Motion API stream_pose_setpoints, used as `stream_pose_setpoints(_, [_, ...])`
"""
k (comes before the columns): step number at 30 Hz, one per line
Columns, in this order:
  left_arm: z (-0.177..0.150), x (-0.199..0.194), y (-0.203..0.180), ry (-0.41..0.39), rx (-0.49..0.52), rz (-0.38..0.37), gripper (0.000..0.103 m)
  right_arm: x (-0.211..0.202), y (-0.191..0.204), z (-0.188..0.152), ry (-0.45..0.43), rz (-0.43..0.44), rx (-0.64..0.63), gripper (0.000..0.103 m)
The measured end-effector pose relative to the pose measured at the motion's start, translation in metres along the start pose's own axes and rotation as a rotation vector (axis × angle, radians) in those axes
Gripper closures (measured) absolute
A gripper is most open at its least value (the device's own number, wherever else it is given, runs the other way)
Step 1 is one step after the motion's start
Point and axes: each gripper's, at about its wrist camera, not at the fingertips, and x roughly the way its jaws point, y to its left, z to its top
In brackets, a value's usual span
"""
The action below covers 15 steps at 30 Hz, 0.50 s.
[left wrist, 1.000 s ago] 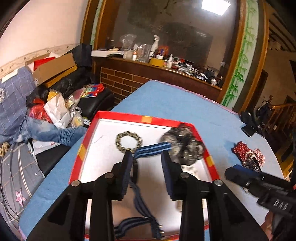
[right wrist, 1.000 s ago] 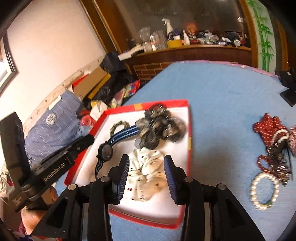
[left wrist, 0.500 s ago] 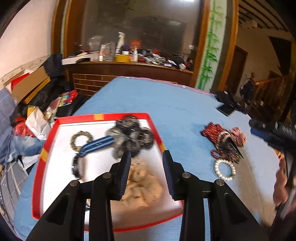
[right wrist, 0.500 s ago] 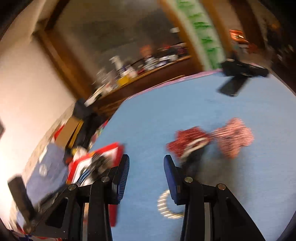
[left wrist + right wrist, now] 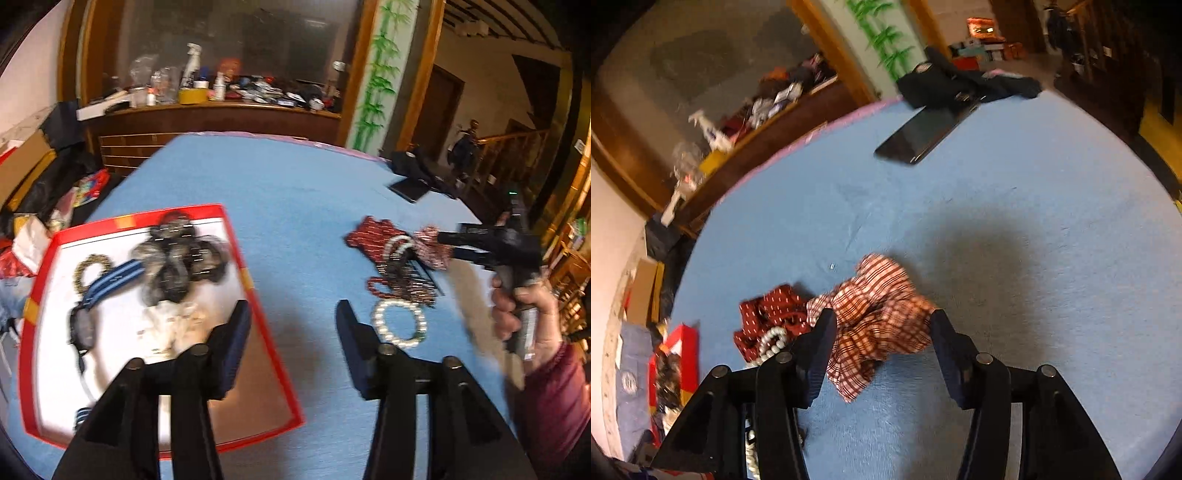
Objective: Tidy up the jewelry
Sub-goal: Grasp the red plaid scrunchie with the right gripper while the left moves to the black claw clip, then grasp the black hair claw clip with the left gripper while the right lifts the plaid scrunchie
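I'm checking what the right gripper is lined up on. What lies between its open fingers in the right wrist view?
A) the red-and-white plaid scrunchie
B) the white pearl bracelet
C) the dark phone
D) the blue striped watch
A: the right gripper straddles the plaid scrunchie on the blue tablecloth, its fingers apart on either side.

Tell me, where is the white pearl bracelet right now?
In the left wrist view the pearl bracelet lies on the blue tablecloth, right of the red tray, just below the pile of red jewelry.
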Motion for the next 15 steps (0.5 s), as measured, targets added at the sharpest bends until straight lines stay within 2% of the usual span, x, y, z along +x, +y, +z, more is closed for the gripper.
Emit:
stream_pose_setpoints(3, [0.01, 0.011, -0.017, 0.024, 0.006, -0.067, 0.048, 0.009, 0.014, -0.006, -0.015, -0.029, -0.069, 0.048])
stream_pose_setpoints(4, [0.013, 0.015, -0.023, 0.038, 0.008, -0.086, 0.048, 0.012, 0.017, -0.007, -0.016, -0.04, -0.09, 0.075])
stream_pose_setpoints(5, [0.017, 0.02, -0.029, 0.051, 0.007, -0.108, 0.047, 0.015, 0.017, -0.008, -0.007, -0.052, -0.106, 0.092])
stream_pose_setpoints(7, [0.023, 0.033, -0.044, 0.079, 0.004, -0.152, 0.037, 0.012, 0.016, -0.009, 0.001, -0.077, -0.113, 0.093])
stream_pose_setpoints(9, [0.027, 0.046, -0.057, 0.1, 0.004, -0.18, 0.033, 0.002, 0.006, -0.008, -0.014, -0.093, -0.076, 0.093])
stream_pose_setpoints(11, [0.032, 0.062, -0.072, 0.119, 0.007, -0.196, 0.033, -0.016, -0.006, -0.004, -0.05, -0.09, -0.01, 0.093])
stream_pose_setpoints(15, [0.036, 0.097, -0.098, 0.194, -0.005, -0.206, 0.033, -0.037, -0.017, -0.002, -0.091, -0.067, 0.04, 0.093])
